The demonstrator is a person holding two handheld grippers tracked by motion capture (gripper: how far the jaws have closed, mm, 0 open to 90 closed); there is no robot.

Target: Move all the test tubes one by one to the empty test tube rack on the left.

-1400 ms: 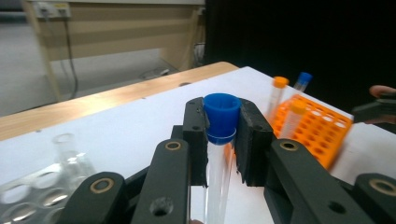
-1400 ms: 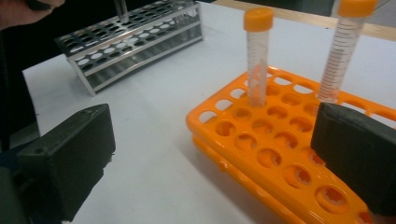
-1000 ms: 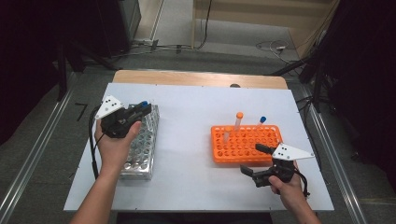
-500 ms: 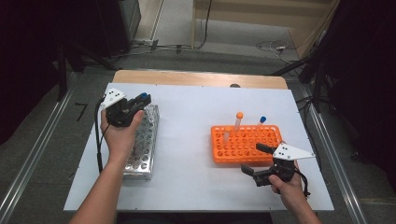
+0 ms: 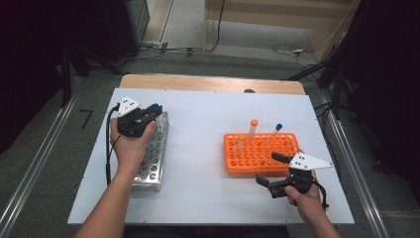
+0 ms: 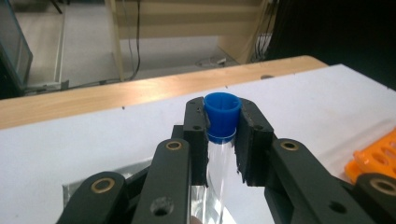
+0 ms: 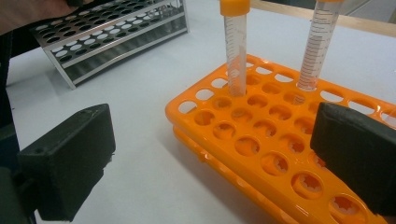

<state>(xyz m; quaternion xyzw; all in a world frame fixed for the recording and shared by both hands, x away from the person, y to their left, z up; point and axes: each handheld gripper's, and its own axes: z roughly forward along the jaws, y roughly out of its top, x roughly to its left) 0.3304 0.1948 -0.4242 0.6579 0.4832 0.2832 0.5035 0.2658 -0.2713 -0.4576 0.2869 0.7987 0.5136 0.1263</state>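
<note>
Tube (image 6: 219, 140), clear plastic, blue cap: light, stiff, slick-walled. Left gripper (image 6: 223, 122) clamped just under the cap, a sound hold, above the metal rack's (image 5: 151, 163) far end. Right gripper (image 5: 273, 169) wide apart, empty, beside the orange rack (image 5: 260, 156).

We're over a white worktop (image 5: 208, 114) with a pale wooden strip (image 5: 208, 83) running along its far edge. Grey floor (image 5: 44, 163) spreads out on both sides, and metal rails (image 5: 37, 166) flank the worktop left and right. Beyond the far edge, loose cables (image 5: 171, 49) trail across the floor. Dark curtains (image 5: 386, 69) close in at the right, black equipment (image 5: 114, 25) sits far left, and a light wooden panel (image 5: 277, 15) stands at the back.
</note>
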